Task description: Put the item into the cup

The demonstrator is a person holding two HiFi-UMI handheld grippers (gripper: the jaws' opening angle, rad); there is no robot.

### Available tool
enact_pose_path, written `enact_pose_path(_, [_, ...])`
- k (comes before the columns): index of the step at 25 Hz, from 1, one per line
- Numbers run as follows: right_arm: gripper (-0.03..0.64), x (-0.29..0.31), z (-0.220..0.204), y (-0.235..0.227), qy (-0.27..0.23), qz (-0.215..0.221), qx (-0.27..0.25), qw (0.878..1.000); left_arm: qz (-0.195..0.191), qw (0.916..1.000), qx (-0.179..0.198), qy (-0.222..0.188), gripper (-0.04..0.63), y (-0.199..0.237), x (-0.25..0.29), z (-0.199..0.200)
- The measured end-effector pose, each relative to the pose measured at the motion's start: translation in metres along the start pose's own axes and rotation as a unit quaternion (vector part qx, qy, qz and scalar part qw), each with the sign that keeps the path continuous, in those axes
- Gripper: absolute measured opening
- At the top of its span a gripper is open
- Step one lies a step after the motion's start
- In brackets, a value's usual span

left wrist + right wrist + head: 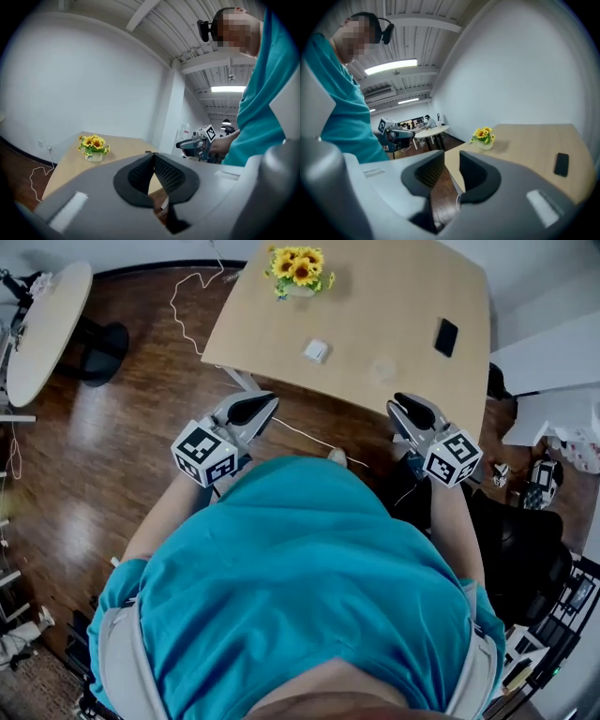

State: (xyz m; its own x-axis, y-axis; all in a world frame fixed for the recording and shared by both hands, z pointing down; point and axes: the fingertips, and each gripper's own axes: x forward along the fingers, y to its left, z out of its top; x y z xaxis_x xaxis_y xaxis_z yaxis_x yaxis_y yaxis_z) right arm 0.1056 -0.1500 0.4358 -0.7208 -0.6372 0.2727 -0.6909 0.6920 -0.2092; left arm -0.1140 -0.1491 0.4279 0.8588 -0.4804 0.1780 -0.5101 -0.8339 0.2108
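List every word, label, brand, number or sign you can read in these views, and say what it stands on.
None can be read.
Cube on the left gripper, cube on the right gripper: black-and-white square patterns, no letters or digits.
Phone: dark face, no print visible.
White item on the table: too small to tell.

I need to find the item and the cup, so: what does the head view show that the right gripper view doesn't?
Only the head view: a small white item and a faint clear cup on the wooden table. Only the right gripper view: ceiling lights and the empty gap of the open right tongs. Both: the sunflowers and the black phone.
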Motion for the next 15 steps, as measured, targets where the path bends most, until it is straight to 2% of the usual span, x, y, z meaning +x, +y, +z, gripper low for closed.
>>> enact_pose_path(4, [0.104,0.021,0.013,-0.046,0.026,0.053,-0.022,0.998,0.064,0.9976,-0.022,-0.016,0.005,0.018,0.036,0.013])
enact_pose_path(7, [0.104,0.053,0.02,-0.072,0.055,0.085,-0.032,0.994,0.091,0.995,-0.036,-0.019,0.005,0.028,0.055,0.016])
enact_pose_path(11, [0.114,0.105,0.015,-0.08,0.124,0.12,-0.048,0.984,0.092,0.9947,-0.043,-0.009,0.005,0.035,0.067,0.013])
enact_pose_path(15, [0.158,0.17,0.001,-0.073,0.216,0.15,-0.057,0.963,0.071,0.9966,-0.043,0.005,0.005,0.049,0.068,0.004])
